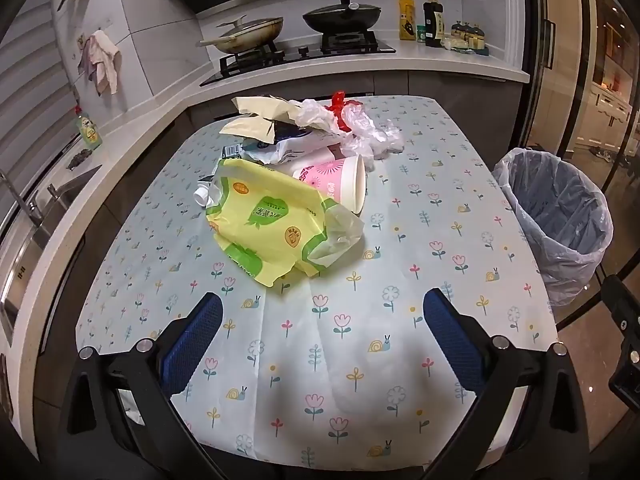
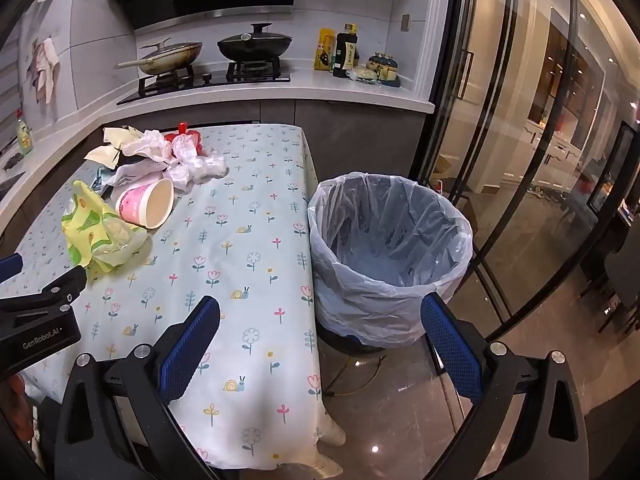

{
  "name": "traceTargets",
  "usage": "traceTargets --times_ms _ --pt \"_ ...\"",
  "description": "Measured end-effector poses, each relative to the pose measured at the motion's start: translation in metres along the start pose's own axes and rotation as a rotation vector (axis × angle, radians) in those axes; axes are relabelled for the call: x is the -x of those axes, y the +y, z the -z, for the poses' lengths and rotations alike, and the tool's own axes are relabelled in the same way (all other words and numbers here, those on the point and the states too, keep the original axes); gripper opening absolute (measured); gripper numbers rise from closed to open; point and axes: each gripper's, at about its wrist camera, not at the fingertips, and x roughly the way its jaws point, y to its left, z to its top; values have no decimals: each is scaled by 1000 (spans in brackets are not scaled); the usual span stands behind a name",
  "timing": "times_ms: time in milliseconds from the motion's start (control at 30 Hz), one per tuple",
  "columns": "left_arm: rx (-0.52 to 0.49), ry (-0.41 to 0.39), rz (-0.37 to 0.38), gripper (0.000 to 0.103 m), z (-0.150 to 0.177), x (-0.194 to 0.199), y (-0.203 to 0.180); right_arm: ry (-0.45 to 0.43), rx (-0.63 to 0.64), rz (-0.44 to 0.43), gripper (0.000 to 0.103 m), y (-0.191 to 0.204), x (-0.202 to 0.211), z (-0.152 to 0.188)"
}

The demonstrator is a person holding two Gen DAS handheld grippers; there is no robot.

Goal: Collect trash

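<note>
A pile of trash lies on the flowered table [image 1: 360, 360]: a yellow-green plastic bag [image 1: 272, 224], a pink paper cup [image 1: 340, 184] on its side, crumpled clear plastic [image 1: 368, 132], a red scrap [image 1: 338, 108] and beige paper [image 1: 264, 116]. The pile also shows in the right wrist view, with the bag [image 2: 96, 236] and cup [image 2: 148, 204]. A bin lined with a clear bag [image 2: 384, 248] stands on the floor right of the table. My left gripper [image 1: 322, 308] is open and empty, short of the yellow bag. My right gripper [image 2: 320, 312] is open and empty, over the table's right edge near the bin.
A kitchen counter [image 1: 440, 60] with a stove, two pans [image 1: 340, 16] and bottles runs behind the table. A sink [image 1: 36, 216] is at the left. Glass sliding doors [image 2: 520, 160] stand at the right. The bin also shows in the left wrist view [image 1: 560, 220].
</note>
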Motion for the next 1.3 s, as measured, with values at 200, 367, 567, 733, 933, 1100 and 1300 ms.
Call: traceTargets --times_ms 200,367,567,733,933,1100,1300 --pt "0 4 0 96 0 -2 0 -1 2 -1 96 0 2 1" --pt "5 10 5 96 2 -4 3 3 -3 -4 96 -1 2 0" --pt "17 20 5 96 4 -1 2 4 1 -6 96 1 1 0" --pt "19 18 4 96 4 -1 3 2 2 -6 96 3 2 0" --pt "25 21 6 96 3 -1 4 3 1 -6 96 4 1 0" --pt "25 21 5 96 2 -1 4 5 2 -7 96 4 2 0" --pt "27 22 4 96 2 -1 5 6 1 -6 96 6 2 1"
